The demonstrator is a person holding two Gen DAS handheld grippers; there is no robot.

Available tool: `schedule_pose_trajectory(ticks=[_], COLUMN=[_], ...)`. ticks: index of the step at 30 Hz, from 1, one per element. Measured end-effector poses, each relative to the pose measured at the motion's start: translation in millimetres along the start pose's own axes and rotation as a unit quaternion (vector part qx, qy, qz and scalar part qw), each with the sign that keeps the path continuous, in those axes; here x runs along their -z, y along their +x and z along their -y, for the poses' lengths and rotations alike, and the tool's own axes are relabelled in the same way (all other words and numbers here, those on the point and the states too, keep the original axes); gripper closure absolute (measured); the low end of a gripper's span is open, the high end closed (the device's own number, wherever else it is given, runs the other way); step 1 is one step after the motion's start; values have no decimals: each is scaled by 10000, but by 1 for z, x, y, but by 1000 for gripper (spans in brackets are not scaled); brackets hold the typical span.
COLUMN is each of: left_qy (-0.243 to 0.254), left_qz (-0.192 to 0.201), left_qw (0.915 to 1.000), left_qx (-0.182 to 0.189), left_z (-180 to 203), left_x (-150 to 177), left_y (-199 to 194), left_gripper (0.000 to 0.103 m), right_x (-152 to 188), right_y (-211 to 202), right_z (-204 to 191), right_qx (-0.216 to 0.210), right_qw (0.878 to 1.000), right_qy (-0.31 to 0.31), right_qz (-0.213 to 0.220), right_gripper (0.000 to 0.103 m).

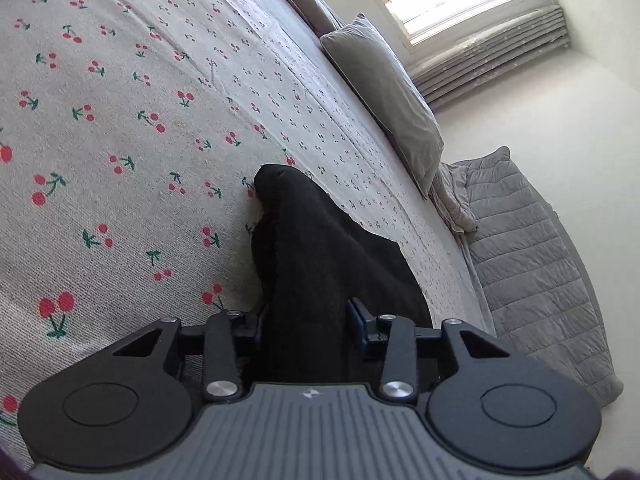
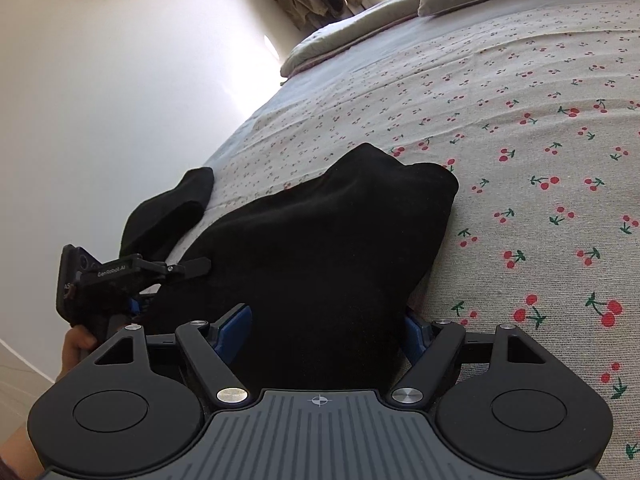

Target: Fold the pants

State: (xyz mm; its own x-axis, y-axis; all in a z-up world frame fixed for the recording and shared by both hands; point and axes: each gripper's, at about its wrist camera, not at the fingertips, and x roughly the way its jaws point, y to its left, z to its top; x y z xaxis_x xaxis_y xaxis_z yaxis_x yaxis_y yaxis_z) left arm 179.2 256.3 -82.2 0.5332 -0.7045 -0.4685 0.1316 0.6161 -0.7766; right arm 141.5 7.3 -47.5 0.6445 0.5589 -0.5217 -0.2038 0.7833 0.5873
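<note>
The black pants [image 2: 320, 240] lie bunched on the cherry-print bedspread [image 2: 520, 140] near the bed's edge. My right gripper [image 2: 328, 332] is shut on a thick fold of the pants, the cloth filling the gap between its blue pads. My left gripper [image 1: 306, 316] is shut on another part of the pants [image 1: 320, 248], which rise in a dark peak ahead of it. The left gripper also shows in the right wrist view [image 2: 120, 280] at the left, held by a hand. One pant end [image 2: 172, 208] trails towards the bed's edge.
Grey pillows [image 1: 384, 96] lie at the head of the bed, and a grey quilted blanket [image 1: 528, 260] hangs beside it. A window and radiator [image 1: 492, 52] are on the far wall. A white wall [image 2: 120, 80] runs along the bed's left side.
</note>
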Motion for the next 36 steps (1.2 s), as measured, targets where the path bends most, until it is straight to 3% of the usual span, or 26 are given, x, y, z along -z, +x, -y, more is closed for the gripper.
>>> schedule_pose_trajectory(ticks=[1, 2, 3, 6, 9, 15, 24, 31, 36], left_qy=[-116, -173, -187, -204, -123, 123, 733, 1094, 1331], left_qz=[35, 94, 173, 362, 610, 886, 832, 520, 332], left_qw=[9999, 9997, 9996, 9991, 9980, 9956, 9917, 9879, 9868], left_qx=[75, 111, 103, 122, 146, 283, 649, 969, 860], left_z=[-2, -2, 0, 10, 27, 70, 137, 178, 195], left_x=[2, 5, 8, 17, 26, 45, 65, 61, 39], left_y=[1, 0, 0, -3, -5, 5, 27, 78, 133], left_gripper=[69, 71, 72, 75, 77, 79, 81, 82, 82], right_x=[0, -1, -2, -5, -10, -15, -24, -59, -84], right_y=[2, 4, 6, 3, -10, -43, -123, -174, -176], right_z=[-1, -1, -1, 14, 24, 2, -5, 27, 64], right_qx=[8, 69, 173, 144, -27, 135, 360, 953, 1412], right_qw=[10000, 9999, 9997, 9985, 9966, 9983, 9917, 9787, 9680], right_qy=[-1, 20, 57, 477, 754, 200, -138, 21, 222], right_qz=[54, 135, 189, 233, 325, 524, 1223, 1817, 2063], right_gripper=[26, 33, 50, 80, 91, 92, 92, 93, 92])
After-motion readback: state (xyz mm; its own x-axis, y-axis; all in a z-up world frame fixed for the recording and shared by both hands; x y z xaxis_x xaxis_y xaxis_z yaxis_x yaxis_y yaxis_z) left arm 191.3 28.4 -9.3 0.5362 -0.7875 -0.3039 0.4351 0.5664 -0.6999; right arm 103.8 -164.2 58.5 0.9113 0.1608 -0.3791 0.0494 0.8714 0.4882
